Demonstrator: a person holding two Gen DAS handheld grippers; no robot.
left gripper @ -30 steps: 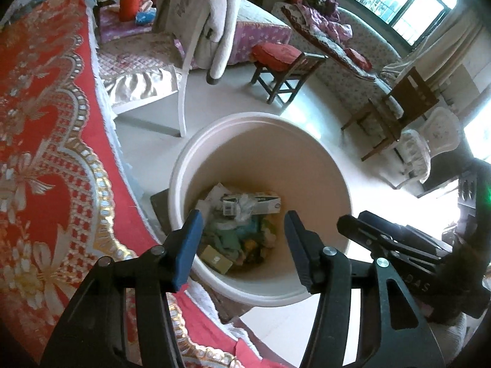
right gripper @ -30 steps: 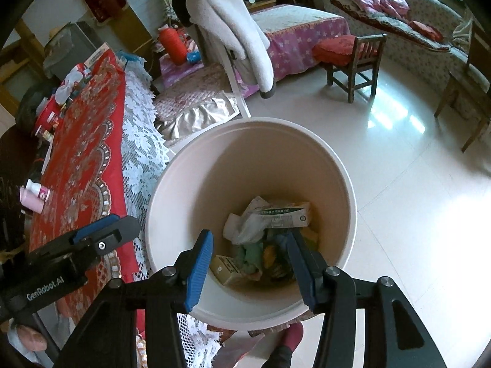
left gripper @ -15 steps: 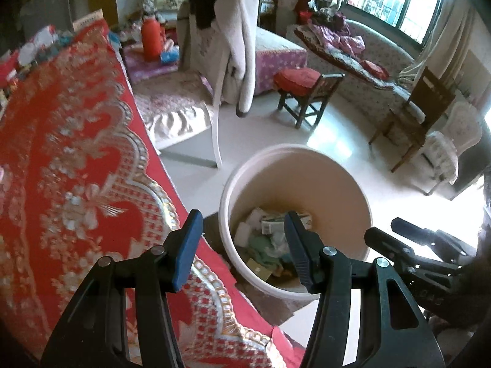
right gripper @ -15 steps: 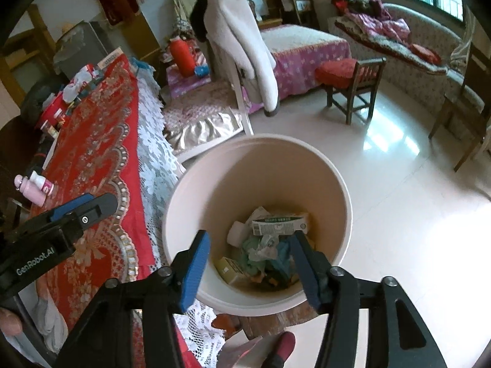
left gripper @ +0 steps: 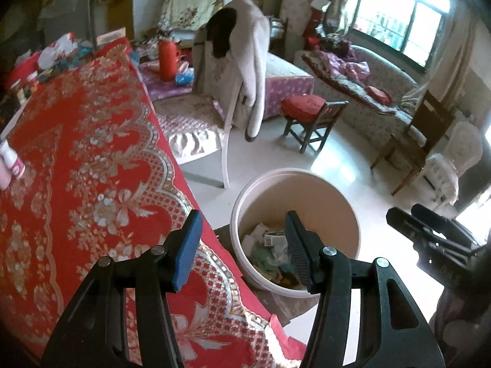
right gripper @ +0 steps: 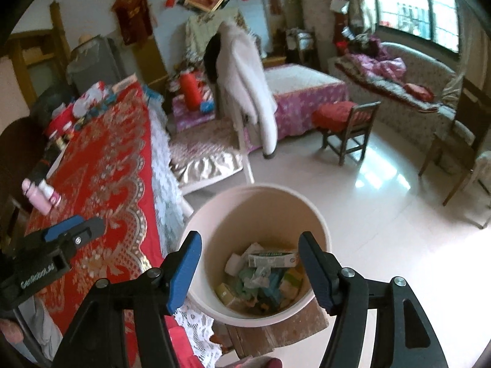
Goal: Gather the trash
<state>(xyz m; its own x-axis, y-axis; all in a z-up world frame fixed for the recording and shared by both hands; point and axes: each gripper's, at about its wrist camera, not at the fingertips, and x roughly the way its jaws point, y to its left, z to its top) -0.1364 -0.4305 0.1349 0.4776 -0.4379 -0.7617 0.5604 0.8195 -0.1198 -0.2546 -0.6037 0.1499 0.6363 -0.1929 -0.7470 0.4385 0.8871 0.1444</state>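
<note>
A cream bucket stands on the floor beside the table, holding trash: small boxes, crumpled paper and wrappers. The left wrist view shows the same bucket and its trash. My right gripper hovers above the bucket's mouth; its jaws are opening and nothing is between them. My left gripper hangs over the table edge beside the bucket, open and empty. Each gripper appears in the other's view, the right gripper at the right edge and the left gripper at the left.
A table with a red and gold cloth fills the left; small pink bottles and clutter stand on it. A white chair with a coat, a red-cushioned stool, a wooden chair and a sofa stand around the tiled floor.
Both grippers have risen and tilted up, so the bucket looks smaller and lower and more of the room shows. The right jaws stand wider apart than before.
</note>
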